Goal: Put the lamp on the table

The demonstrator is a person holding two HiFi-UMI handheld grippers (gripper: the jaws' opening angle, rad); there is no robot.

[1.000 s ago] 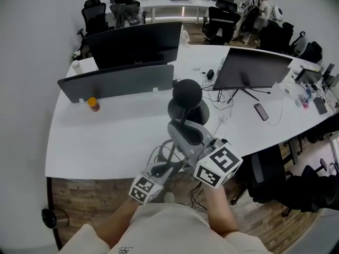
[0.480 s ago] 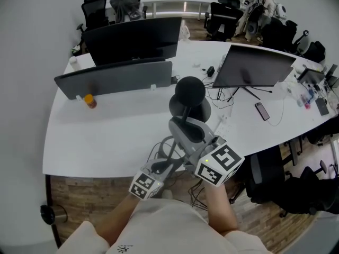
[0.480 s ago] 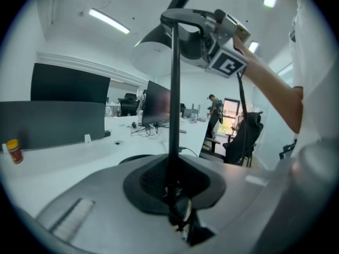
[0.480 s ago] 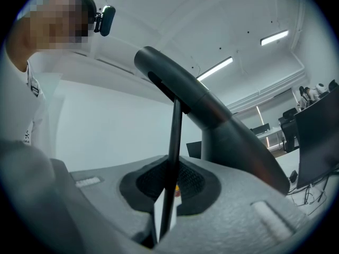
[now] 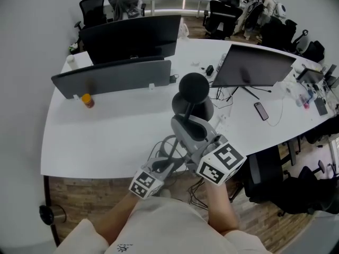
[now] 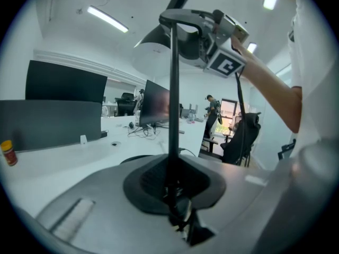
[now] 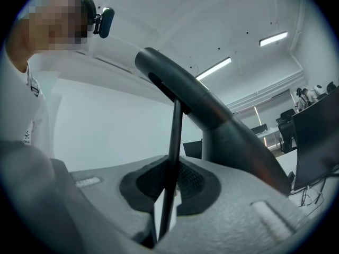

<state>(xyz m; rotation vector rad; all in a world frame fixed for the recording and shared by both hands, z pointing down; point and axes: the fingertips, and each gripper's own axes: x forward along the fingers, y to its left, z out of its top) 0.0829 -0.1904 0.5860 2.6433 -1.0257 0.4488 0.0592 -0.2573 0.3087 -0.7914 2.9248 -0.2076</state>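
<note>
A black desk lamp (image 5: 193, 88) with a round head, a second disc (image 5: 204, 110) under it and a thin stem hangs over the front part of the white table (image 5: 100, 136). Both grippers hold it. My left gripper (image 5: 168, 165) is shut low on the stem; in the left gripper view the stem (image 6: 172, 89) rises from between the jaws of my left gripper (image 6: 172, 194) to the pale-lined shade (image 6: 153, 52). My right gripper (image 5: 186, 134) is shut on the stem higher up. In the right gripper view my right gripper (image 7: 169, 194) clamps the stem (image 7: 175, 152) below the lamp's thicker arm (image 7: 201, 102).
On the table stand two dark monitors (image 5: 132, 36) (image 5: 254, 66), a grey divider screen (image 5: 108, 77), a small orange bottle (image 5: 86, 100), a phone (image 5: 260, 111) and cables (image 5: 225, 97). Office chairs (image 5: 267, 179) stand at the right and at the back, with people at the far right.
The lamp and both grippers have crept slightly forward over the table. Both grips look unchanged.
</note>
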